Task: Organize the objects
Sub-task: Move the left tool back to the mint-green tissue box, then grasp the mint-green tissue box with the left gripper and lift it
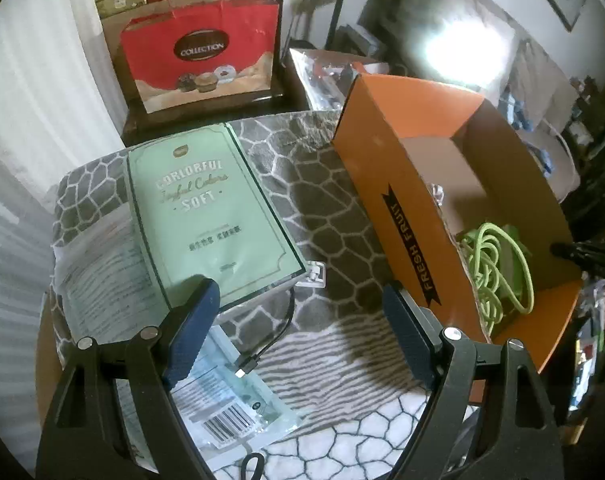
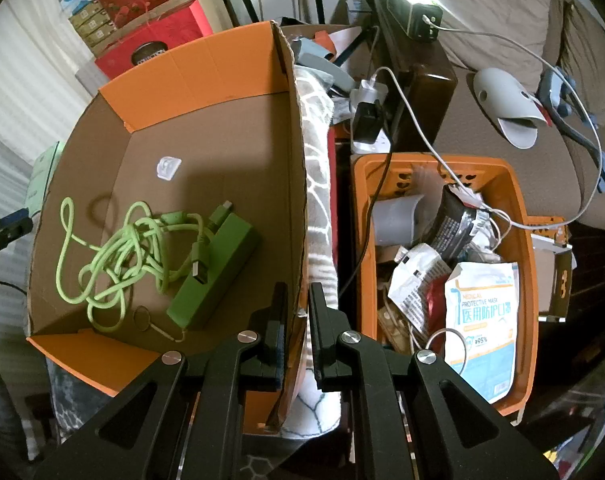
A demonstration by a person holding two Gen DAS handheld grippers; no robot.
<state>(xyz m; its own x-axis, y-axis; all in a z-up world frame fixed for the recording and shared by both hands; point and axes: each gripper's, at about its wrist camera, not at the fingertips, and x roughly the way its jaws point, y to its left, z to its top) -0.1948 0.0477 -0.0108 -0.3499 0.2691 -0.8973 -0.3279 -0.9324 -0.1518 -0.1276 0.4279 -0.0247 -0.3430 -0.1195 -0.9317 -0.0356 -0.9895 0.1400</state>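
From the left wrist camera, the left gripper (image 1: 298,312) hangs with its jaws spread wide and nothing between them, above a stone-patterned cloth (image 1: 326,184) that covers the table. At ten o'clock from the jaws lies a mint-green "Soft" packet (image 1: 214,216), flat on the cloth; just under the left finger, at seven o'clock, sits a clear barcoded packet (image 1: 230,408) with a black cable plug (image 1: 247,367) resting on its edge. These loose items look like what is still to be sorted, so the wide jaws seem set for a pick-up. At two o'clock stands the orange "Fresh Fruit" box (image 1: 406,184), open-topped, with a lime-green cable (image 1: 494,264) already inside. A red "Collection" gift bag (image 1: 202,52) stands behind the table at eleven o'clock.

From the right wrist camera, the right gripper (image 2: 298,320) is closed narrow on the orange box's near wall (image 2: 294,184), which runs up toward twelve o'clock between its fingers; this hold probably steadies the box for loading. Inside, at ten o'clock, the lime-green cable lies tangled against a green power bank (image 2: 218,264), with a small clear plastic piece (image 2: 167,167) further back. At three o'clock an orange plastic basket (image 2: 522,248) holds a medical mask packet (image 2: 482,320) and other clutter.
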